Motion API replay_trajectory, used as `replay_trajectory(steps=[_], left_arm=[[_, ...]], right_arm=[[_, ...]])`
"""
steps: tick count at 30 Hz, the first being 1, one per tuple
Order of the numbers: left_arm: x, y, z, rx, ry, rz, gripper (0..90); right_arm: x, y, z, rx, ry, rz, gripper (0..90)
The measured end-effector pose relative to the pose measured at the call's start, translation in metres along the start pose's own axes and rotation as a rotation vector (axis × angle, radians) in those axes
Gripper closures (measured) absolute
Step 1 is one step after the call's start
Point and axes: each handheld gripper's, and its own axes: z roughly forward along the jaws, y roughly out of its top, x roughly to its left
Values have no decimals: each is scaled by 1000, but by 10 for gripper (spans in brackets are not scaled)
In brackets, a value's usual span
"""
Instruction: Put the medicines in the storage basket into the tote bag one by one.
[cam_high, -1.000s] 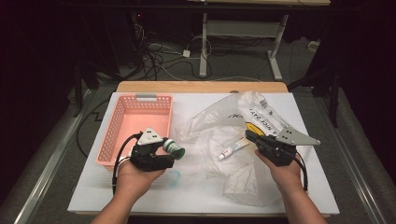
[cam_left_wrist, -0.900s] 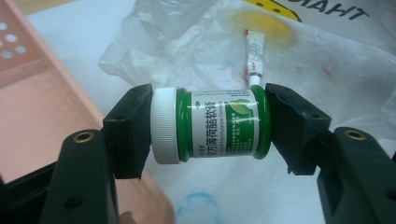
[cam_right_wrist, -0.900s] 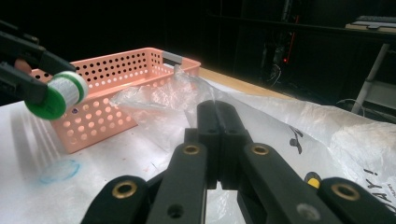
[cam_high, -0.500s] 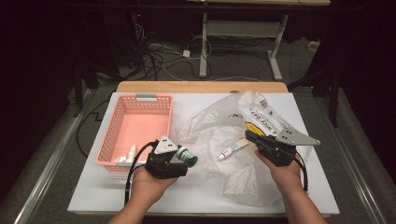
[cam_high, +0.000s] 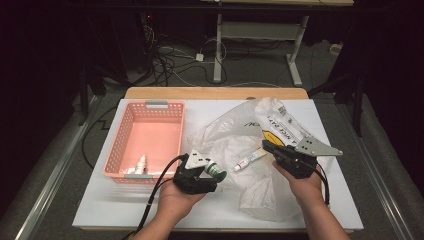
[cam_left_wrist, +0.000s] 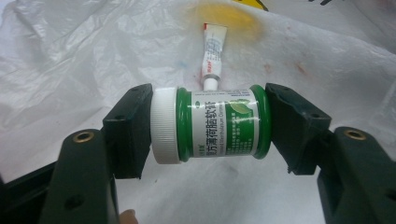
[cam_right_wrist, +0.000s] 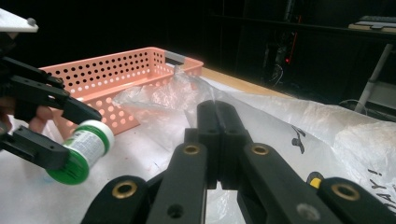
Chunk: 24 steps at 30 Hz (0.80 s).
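My left gripper (cam_high: 215, 171) is shut on a green jar with a white cap (cam_high: 216, 171), one pad on the cap and the other on the base (cam_left_wrist: 212, 123). It hovers over the left edge of a clear plastic bag (cam_high: 240, 135), just right of the pink basket (cam_high: 150, 107). Beyond the jar, a small white tube (cam_left_wrist: 212, 51) lies on the bag (cam_high: 248, 161). My right gripper (cam_high: 266, 145) has its jaws pressed together (cam_right_wrist: 217, 112). The bag's film (cam_right_wrist: 187, 88) gathers up at their tips, so they seem to pinch it. The right gripper view also shows the jar (cam_right_wrist: 84, 147).
The basket (cam_right_wrist: 116, 70) holds a small white bottle (cam_high: 141, 163) near its front wall. The bag with a yellow printed label (cam_high: 280, 127) covers the table's right half. A white sheet (cam_high: 100, 200) covers the table, and cables trail from both grippers toward the front edge.
My left gripper carried the jar to the right and lower, from the basket's front right corner to over the bag's left edge. The right gripper stayed put.
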Motion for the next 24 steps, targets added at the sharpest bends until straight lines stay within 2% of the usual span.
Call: replay_trajectory(steps=[6,10,20,24], left_arm=[[-1,6,17,-5,4,-9,350],[-3,13,32,-5,9,-1,349],[-3,31,69,-6,63,41,349],[1,38,80,-6,67,29,349]], right_arm=[[1,1,0,1,4,-3,900],[2,1,1,0,5,-8,900],[1,1,0,0,5,-4,900],[1,1,0,-3,7,-7,900]])
